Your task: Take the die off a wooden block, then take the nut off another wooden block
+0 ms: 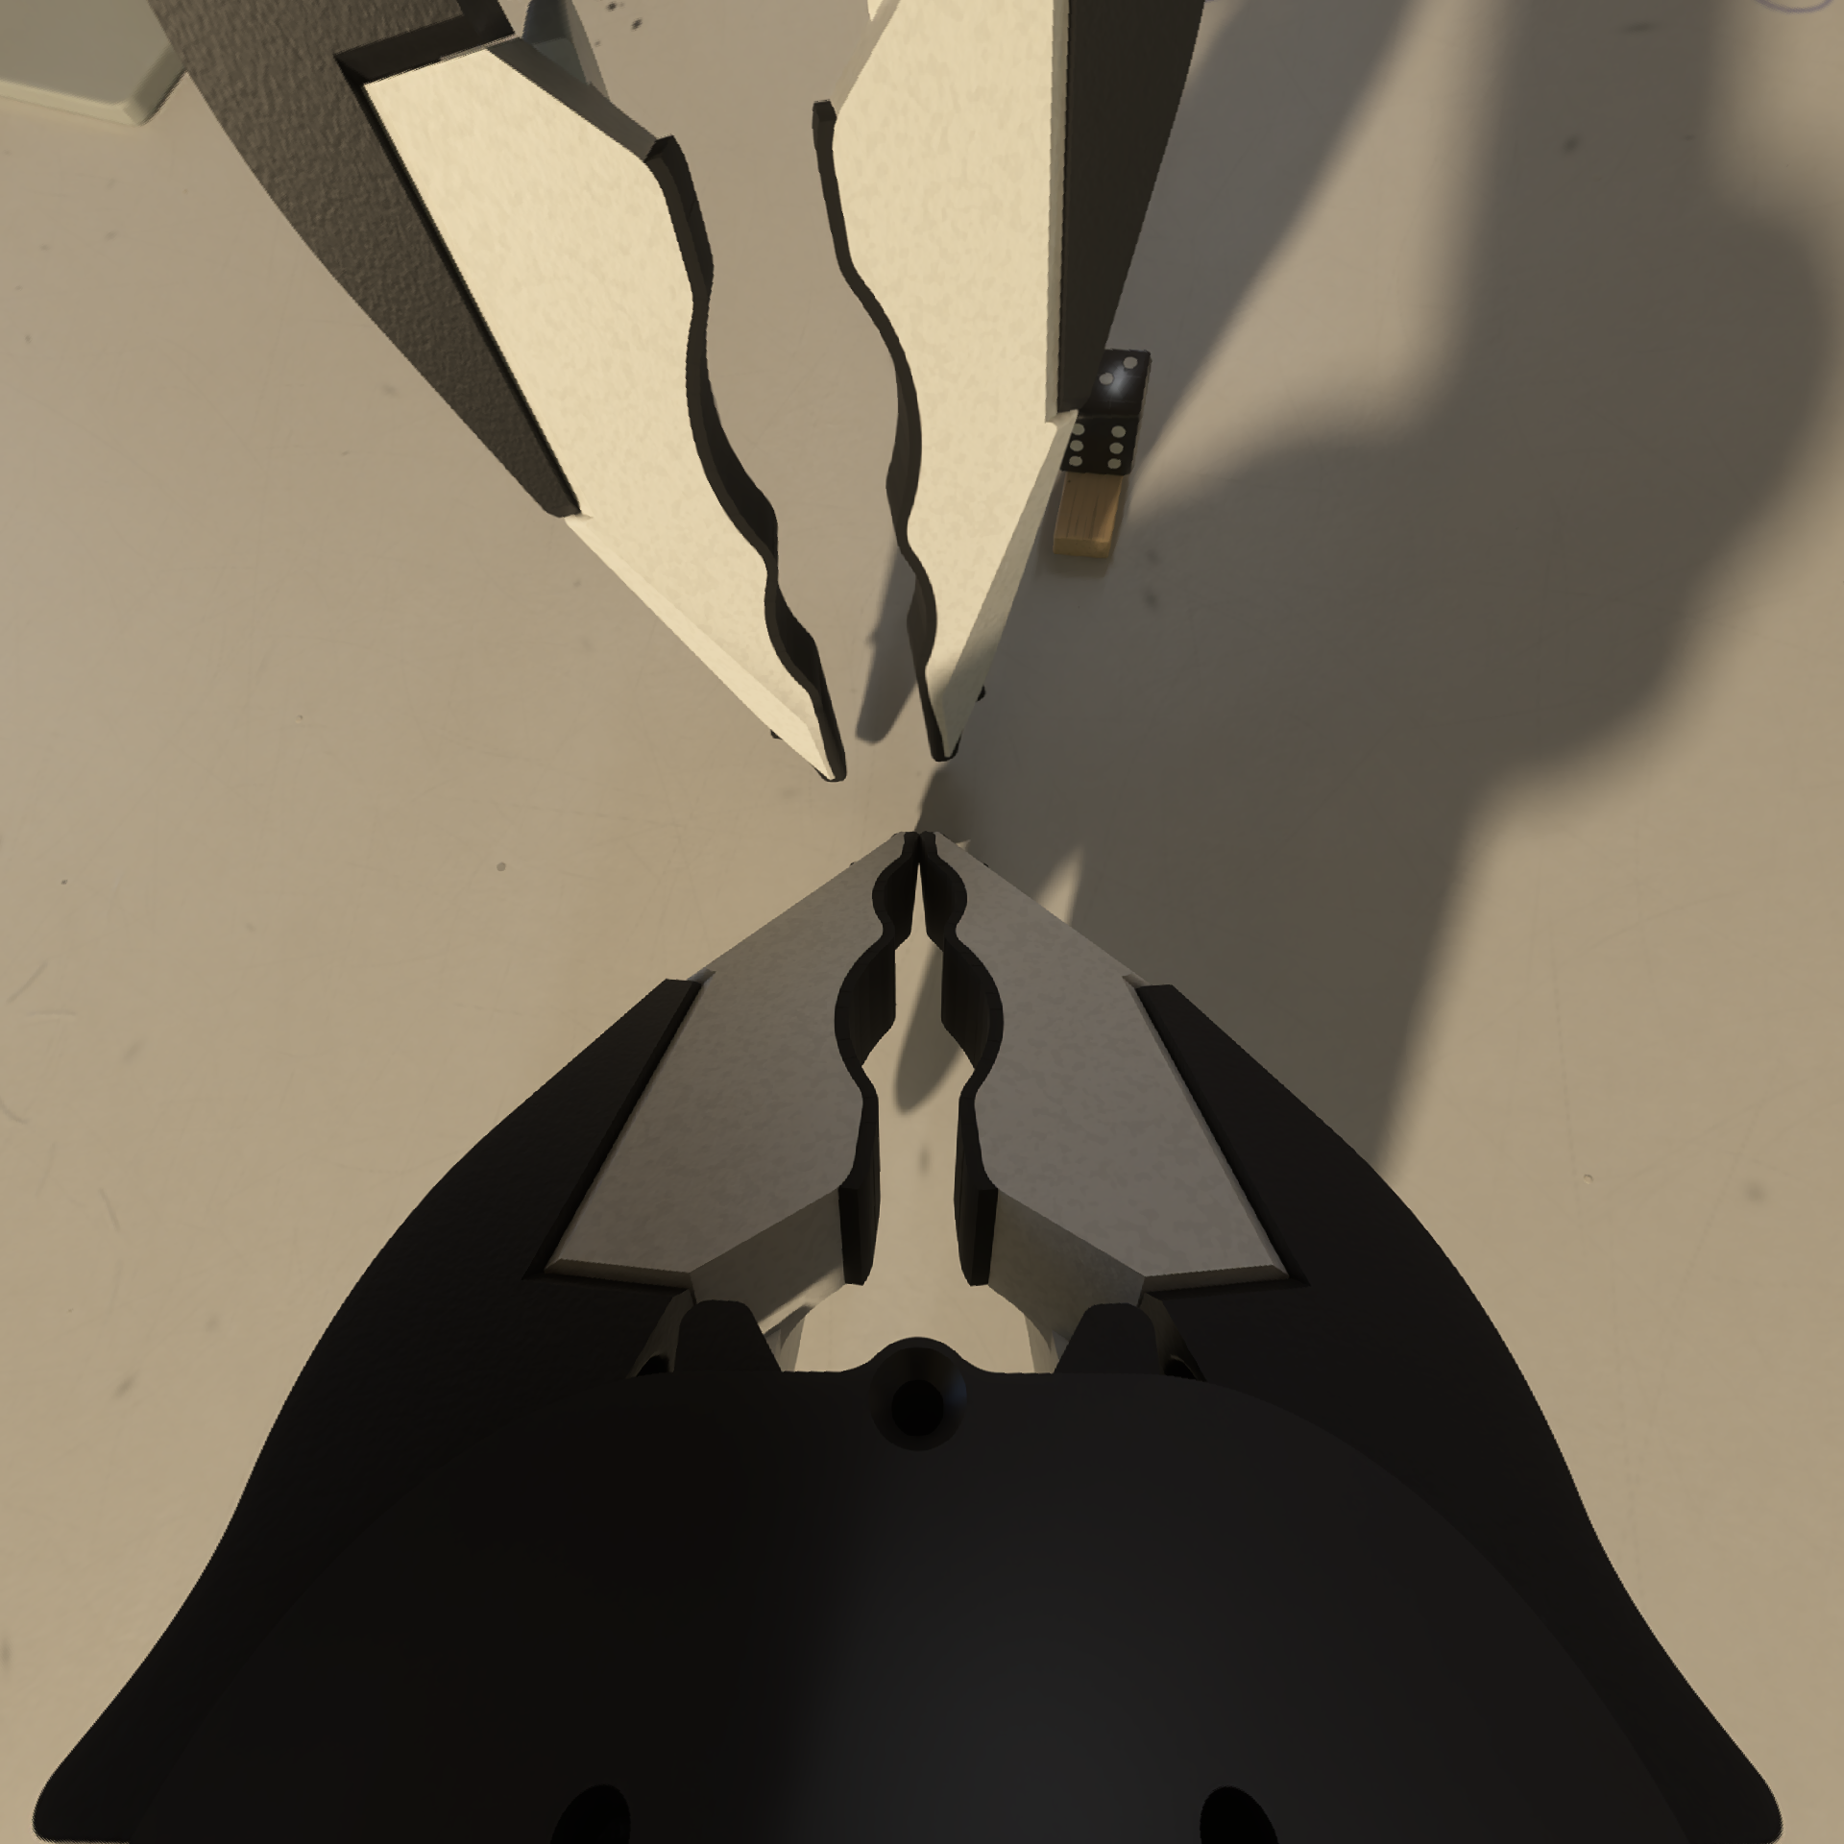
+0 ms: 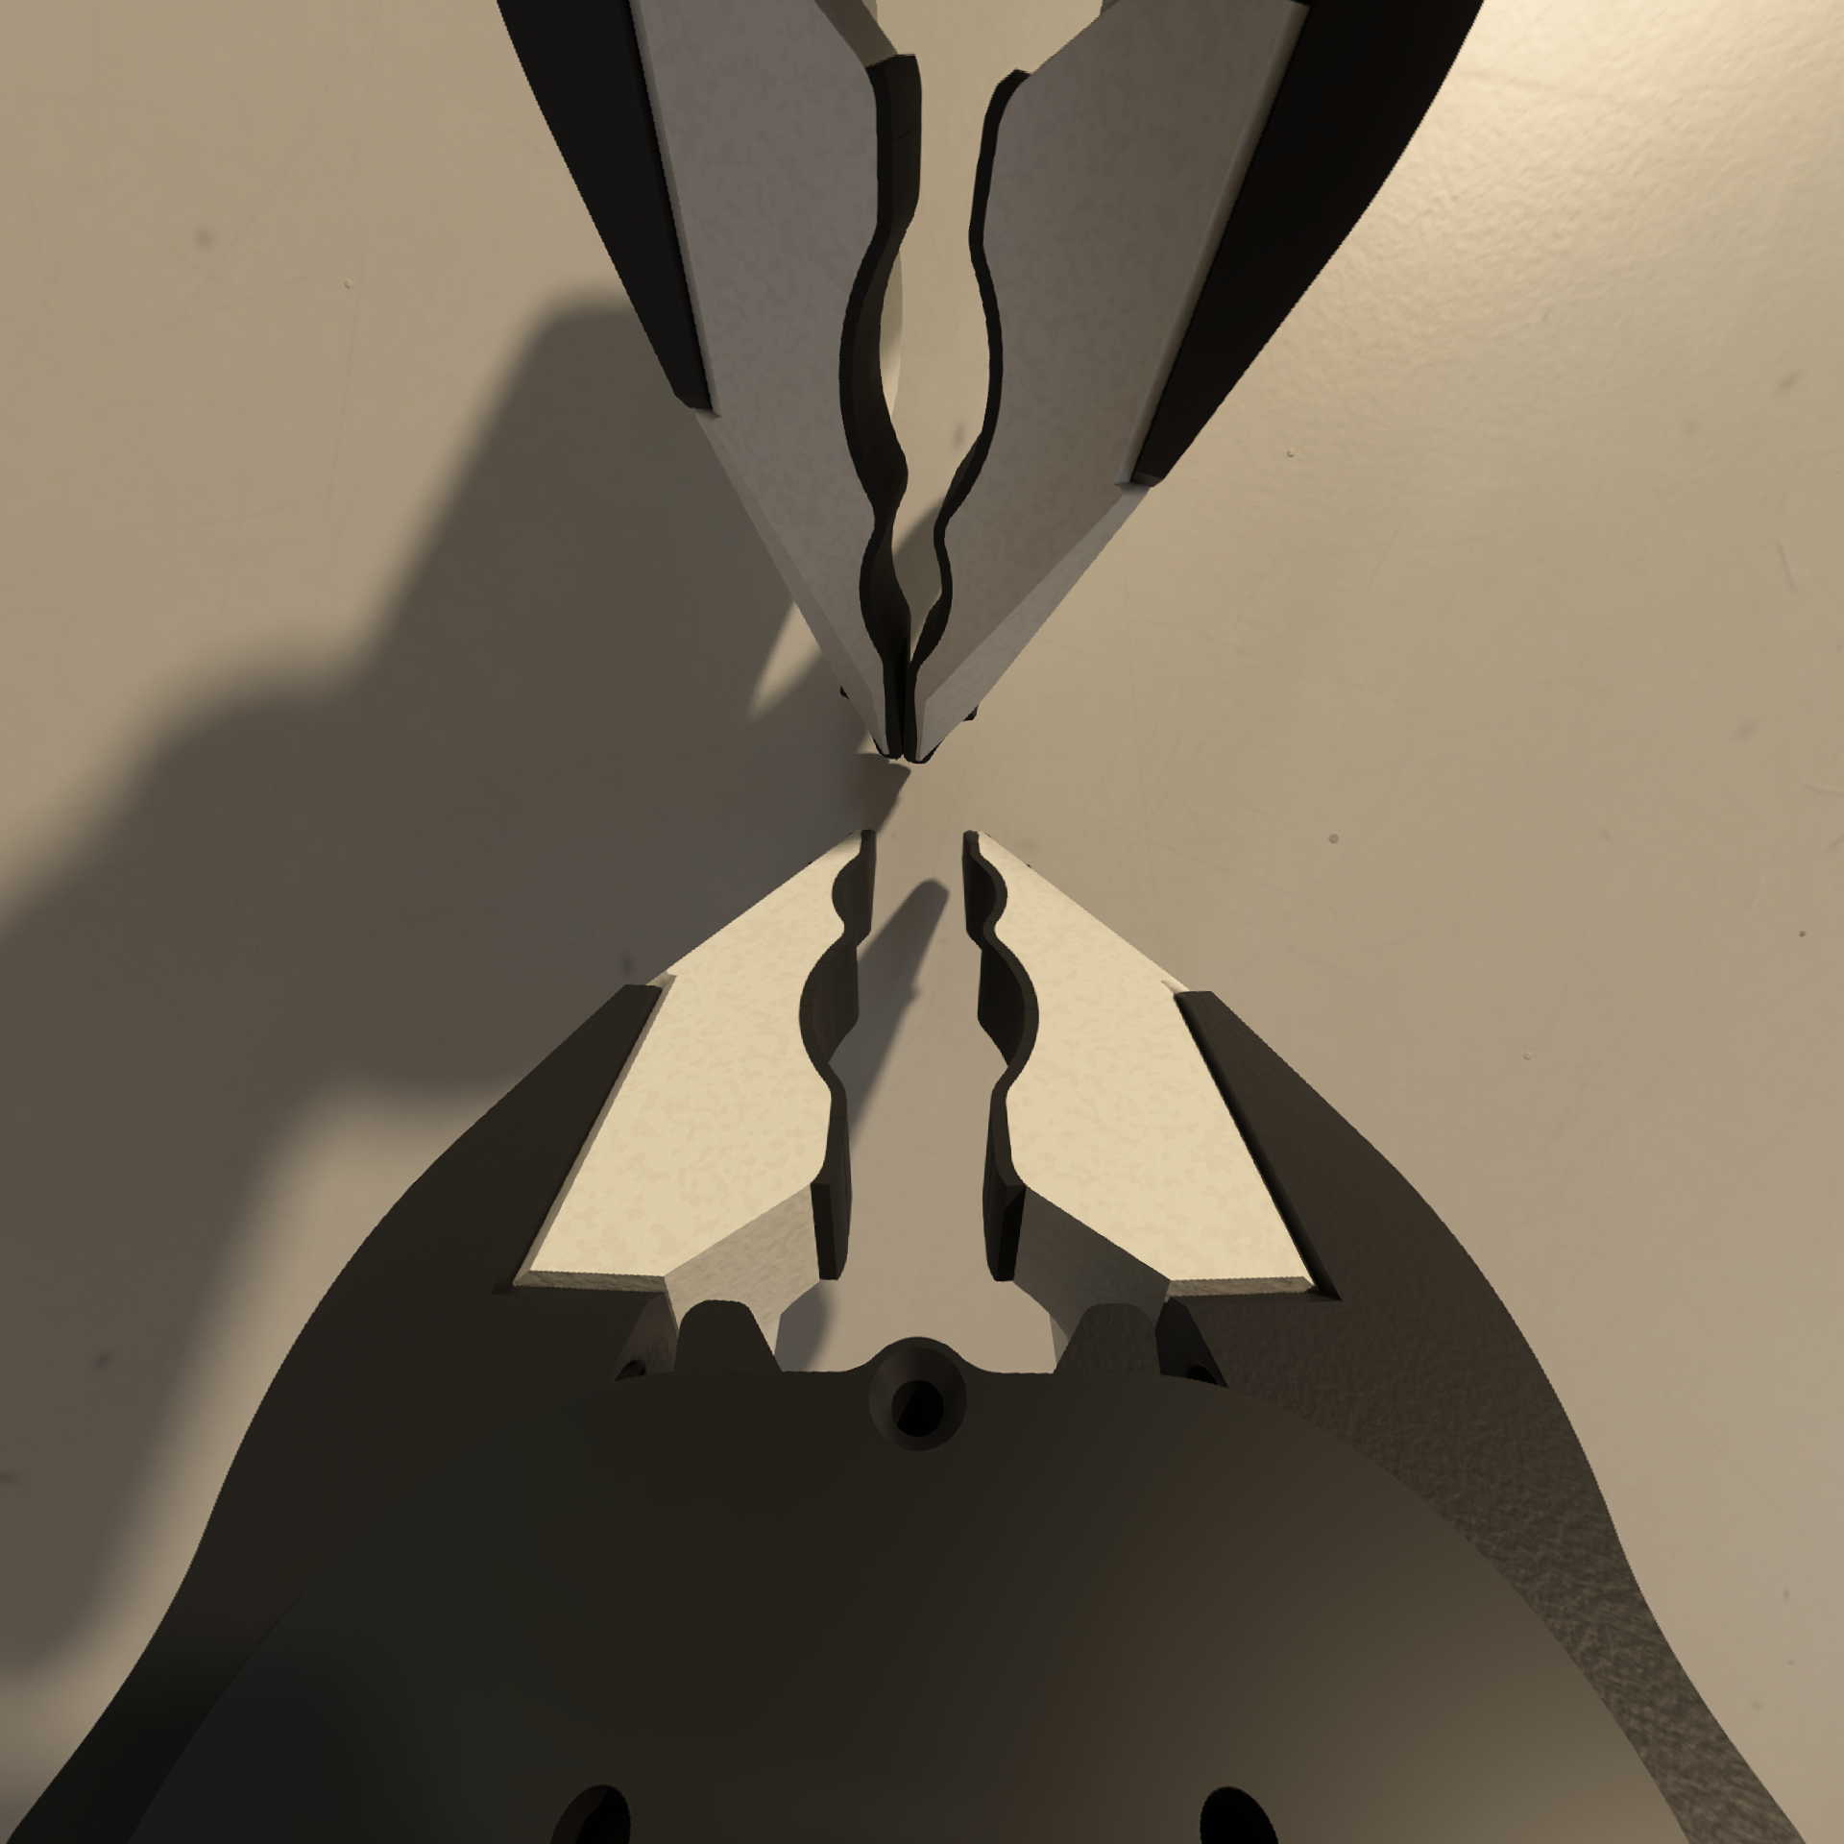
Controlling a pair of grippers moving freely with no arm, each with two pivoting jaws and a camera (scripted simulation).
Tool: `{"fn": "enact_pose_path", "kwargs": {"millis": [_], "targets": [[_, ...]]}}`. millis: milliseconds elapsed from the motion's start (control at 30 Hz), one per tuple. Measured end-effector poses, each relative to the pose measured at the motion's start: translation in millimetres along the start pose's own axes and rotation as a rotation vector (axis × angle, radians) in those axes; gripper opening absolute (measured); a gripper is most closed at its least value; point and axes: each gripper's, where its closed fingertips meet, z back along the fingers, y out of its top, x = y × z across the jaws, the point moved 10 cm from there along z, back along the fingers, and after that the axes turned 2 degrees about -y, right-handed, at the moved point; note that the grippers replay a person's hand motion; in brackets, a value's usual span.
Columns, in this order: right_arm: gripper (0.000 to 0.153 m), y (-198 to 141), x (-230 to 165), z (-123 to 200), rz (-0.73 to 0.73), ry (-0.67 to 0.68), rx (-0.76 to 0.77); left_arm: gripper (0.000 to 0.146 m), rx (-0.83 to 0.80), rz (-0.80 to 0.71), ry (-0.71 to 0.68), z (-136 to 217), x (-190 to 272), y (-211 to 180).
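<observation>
The left claw [image 1: 916,836] has its tips pressed together on nothing; the right claw [image 2: 918,836], facing it tip to tip, stands slightly parted and empty. Beyond the right claw, a black die [image 1: 1101,439] sits atop a wooden block [image 1: 1088,517] on the surface [image 1: 299,698]. Likely light, rigid and slick: pinch opposite flat faces squarely. No nut shows.

The pale beige worktop [image 1: 249,798], lightly scuffed and crossed by broad shadows, carried one small wooden block [image 1: 1088,519] lying flat ahead and to the right of the left tool's [image 1: 916,836] tips, partly hidden behind the right tool [image 1: 888,763].
</observation>
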Motion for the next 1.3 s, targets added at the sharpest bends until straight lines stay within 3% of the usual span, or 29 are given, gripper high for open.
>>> {"fn": "enact_pose_path", "kwargs": {"millis": [267,400,667,967,1300], "targets": [[0.021,-5,4,0,-0.063,0.023,0.044,0.0,0.015,0.02,-0.017,1,-3,-1],[0.024,-2,1,21,-0.091,-0.044,0.148,0.0,0.134,0.109,-0.042,16,-11,-7],[0.034,-23,-23,54,-0.155,-0.19,0.044,0.002,0.113,0.096,-0.013,31,-9,-16],[0.046,-47,-66,46,-0.259,-0.216,-0.031,0.005,0.047,0.034,-0.031,16,15,-16],[0.025,-54,-77,30,-0.298,-0.236,0.027,0.011,0.081,0.006,0.023,20,7,-15]]}}
